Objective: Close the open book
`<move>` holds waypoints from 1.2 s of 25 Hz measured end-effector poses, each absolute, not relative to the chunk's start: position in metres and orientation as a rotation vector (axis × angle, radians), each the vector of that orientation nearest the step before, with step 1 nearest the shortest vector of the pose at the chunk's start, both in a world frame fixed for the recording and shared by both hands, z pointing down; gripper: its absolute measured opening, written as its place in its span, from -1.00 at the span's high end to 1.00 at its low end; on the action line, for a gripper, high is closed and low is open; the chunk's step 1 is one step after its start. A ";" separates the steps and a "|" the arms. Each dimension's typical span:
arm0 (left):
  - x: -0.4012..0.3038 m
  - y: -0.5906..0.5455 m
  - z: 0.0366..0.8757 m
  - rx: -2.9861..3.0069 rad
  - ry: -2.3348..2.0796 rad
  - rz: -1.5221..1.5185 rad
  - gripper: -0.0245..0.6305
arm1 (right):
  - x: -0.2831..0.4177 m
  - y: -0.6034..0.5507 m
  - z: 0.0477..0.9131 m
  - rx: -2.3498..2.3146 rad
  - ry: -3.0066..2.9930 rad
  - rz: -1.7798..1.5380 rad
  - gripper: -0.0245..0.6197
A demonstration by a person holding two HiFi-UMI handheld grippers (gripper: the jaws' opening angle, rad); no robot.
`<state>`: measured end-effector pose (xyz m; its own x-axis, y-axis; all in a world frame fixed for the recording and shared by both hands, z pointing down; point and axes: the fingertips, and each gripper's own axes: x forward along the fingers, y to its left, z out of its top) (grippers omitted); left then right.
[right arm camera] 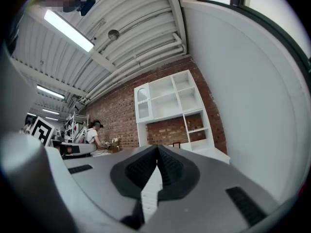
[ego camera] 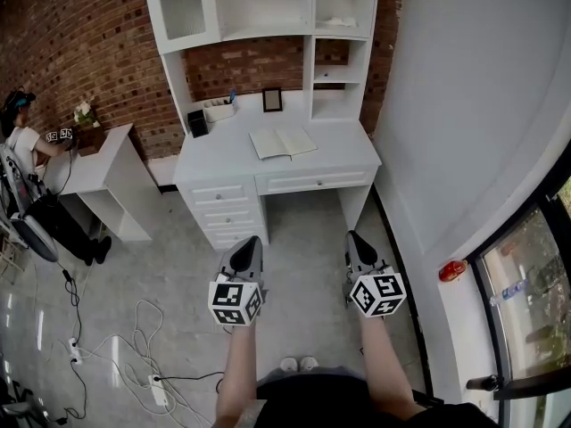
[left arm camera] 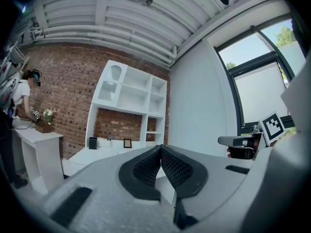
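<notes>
We held the left gripper (ego camera: 249,246) and the right gripper (ego camera: 355,241) out level, side by side.
Our bare left forearm (ego camera: 236,368) and right forearm (ego camera: 384,368) reached forward roughly parallel, marker cubes (ego camera: 235,301) facing up at us. We had each pair of jaws closed tip to tip, with nothing between them.

book (ego camera: 283,143) on desk (ego camera: 214,157) ctr | frame (ego camera: 272,100) behind | drawers (ego camera: 224,213) below-L

The head view looks steeply down from afar, while both gripper views face level toward the desk (ego camera: 223,154).
</notes>
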<state>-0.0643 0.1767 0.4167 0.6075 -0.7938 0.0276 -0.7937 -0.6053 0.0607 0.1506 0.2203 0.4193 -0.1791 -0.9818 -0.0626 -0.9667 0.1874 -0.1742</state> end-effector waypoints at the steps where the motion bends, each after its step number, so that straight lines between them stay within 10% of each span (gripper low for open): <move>1: -0.064 0.177 0.418 2.753 -1.361 -0.002 0.90 | 0.149 0.221 0.422 -1.897 2.306 -0.146 0.92; 30: -0.077 0.191 0.463 2.629 -1.464 0.160 0.90 | 0.178 0.220 0.421 -1.789 2.294 -0.167 0.50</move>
